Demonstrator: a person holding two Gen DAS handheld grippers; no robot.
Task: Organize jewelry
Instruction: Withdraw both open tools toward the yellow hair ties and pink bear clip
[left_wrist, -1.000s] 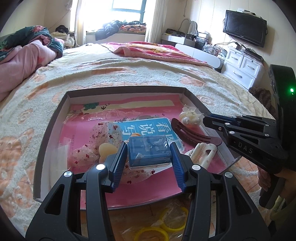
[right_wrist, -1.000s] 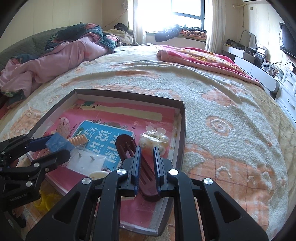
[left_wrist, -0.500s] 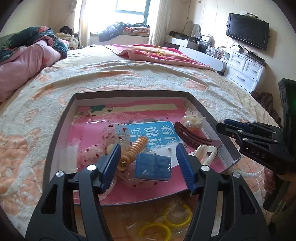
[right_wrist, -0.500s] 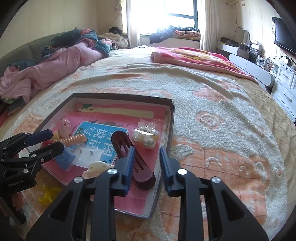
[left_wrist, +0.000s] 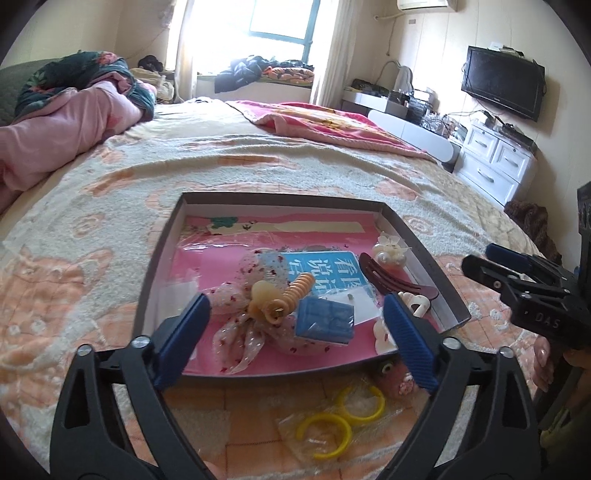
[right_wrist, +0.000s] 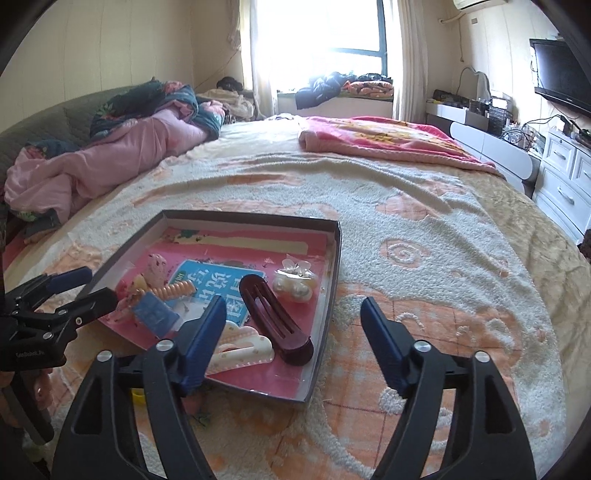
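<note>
A shallow dark tray (left_wrist: 159, 254) with a pink lining lies on the bed. In it are a blue box (left_wrist: 325, 321), an orange spiral hair tie (left_wrist: 293, 295), a sheer spotted bow (left_wrist: 240, 332), a dark red hair clip (left_wrist: 395, 282), a pearl flower clip (left_wrist: 389, 251) and a white clip (left_wrist: 413, 304). My left gripper (left_wrist: 295, 336) is open and empty above the tray's near edge. My right gripper (right_wrist: 293, 339) is open and empty above the tray's right near corner (right_wrist: 306, 391), behind the red clip (right_wrist: 273, 317).
Two yellow bangles (left_wrist: 340, 417) in a clear bag and a small pink item (left_wrist: 397, 374) lie on the bedspread just in front of the tray. Pink bedding (right_wrist: 110, 162) is heaped at the far left. White drawers (left_wrist: 495, 162) stand to the right of the bed.
My left gripper let go of the blue box, opened wide and drew back. My right gripper released the dark red hair clip in the tray, opened and pulled back.
</note>
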